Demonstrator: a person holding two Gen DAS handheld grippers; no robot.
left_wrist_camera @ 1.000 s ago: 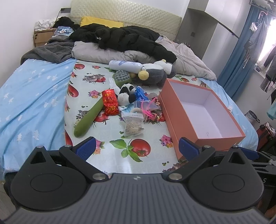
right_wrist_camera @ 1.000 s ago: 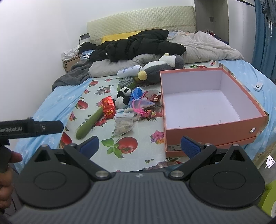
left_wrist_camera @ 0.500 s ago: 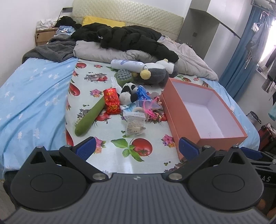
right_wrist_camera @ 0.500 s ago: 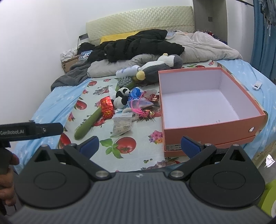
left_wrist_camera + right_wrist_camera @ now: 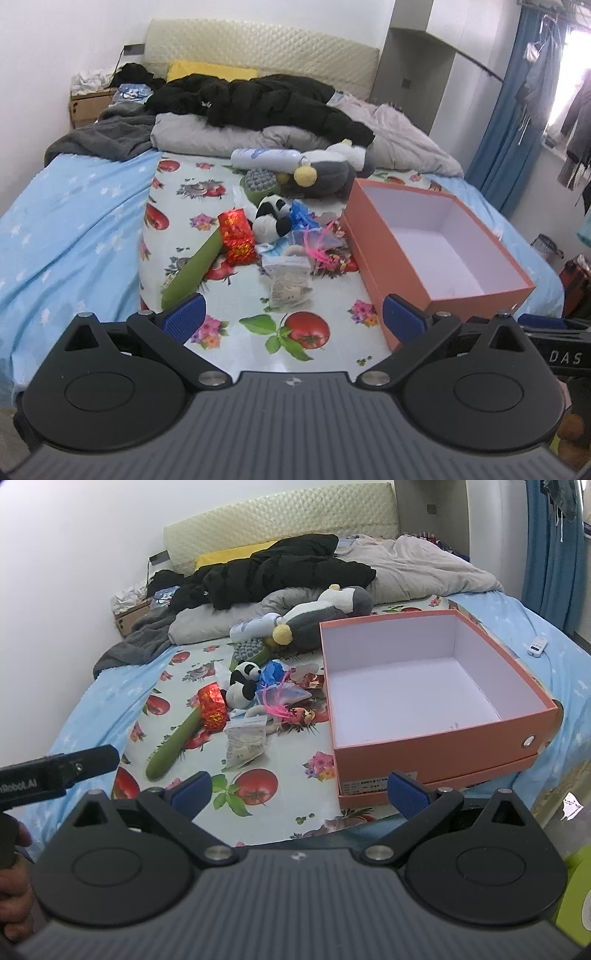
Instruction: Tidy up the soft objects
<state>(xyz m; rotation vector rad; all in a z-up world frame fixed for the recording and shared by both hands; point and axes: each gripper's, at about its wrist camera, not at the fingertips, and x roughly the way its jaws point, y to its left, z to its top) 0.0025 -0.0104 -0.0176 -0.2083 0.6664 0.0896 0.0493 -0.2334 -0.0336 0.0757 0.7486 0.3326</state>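
A pile of small things lies on a fruit-print cloth (image 5: 221, 332) on the bed: a panda plush (image 5: 271, 219) (image 5: 243, 686), a red foil packet (image 5: 237, 236) (image 5: 212, 706), a long green plush cucumber (image 5: 192, 271) (image 5: 173, 744), a clear bag (image 5: 290, 280) (image 5: 244, 744), blue and pink bags (image 5: 314, 232). A big grey penguin plush (image 5: 325, 173) (image 5: 325, 613) lies behind. An empty orange box (image 5: 388, 266) (image 5: 436, 757) stands to the right. My left gripper (image 5: 293, 319) and right gripper (image 5: 299, 792) are open and empty, near the bed's front edge.
A white bottle (image 5: 266, 158) and a green massage brush (image 5: 260, 182) lie near the penguin. Black clothes (image 5: 258, 99) and grey bedding (image 5: 221, 136) fill the bed's far end. A white remote (image 5: 537, 646) lies on the blue sheet right of the box. Blue curtains (image 5: 509, 122) hang at right.
Both grippers have moved slightly forward toward the pile; the objects look a little nearer. Nothing on the bed has moved. Both stay open.
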